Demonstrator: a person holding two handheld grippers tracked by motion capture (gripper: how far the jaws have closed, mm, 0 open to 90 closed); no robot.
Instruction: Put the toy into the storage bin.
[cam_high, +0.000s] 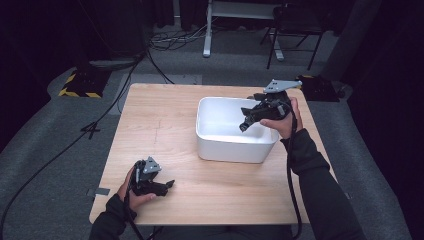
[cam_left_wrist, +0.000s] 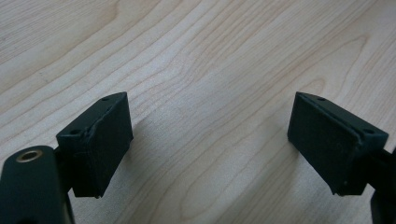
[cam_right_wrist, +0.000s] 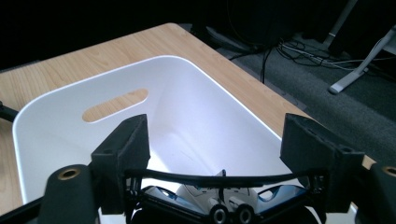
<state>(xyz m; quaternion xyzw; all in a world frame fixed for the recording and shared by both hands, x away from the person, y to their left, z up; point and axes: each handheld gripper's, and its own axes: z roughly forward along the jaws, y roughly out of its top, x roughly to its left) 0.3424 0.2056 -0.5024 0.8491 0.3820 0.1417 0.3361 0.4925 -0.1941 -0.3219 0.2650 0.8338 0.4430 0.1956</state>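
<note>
Both grippers open and empty; white tub on the table, right gripper over it.

The white tub (cam_high: 235, 132) sits on the wooden table (cam_high: 165, 125), toward the far right part of the top; its inside looks bare in the high view. In the right gripper view a slot handle (cam_right_wrist: 115, 105) is cut through the tub's far wall. The right gripper (cam_high: 245, 125) hangs over the tub's right half, tipped down toward its inside, held by the right hand (cam_high: 285, 122) just outside the tub's right rim; its jaws stand wide apart with nothing between them. The left gripper (cam_high: 169, 185) lies low on the table, well apart from the tub, off its near left corner, in the left hand (cam_high: 132, 192). The left gripper view has its jaws spread wide over bare wood grain, holding nothing.
</note>
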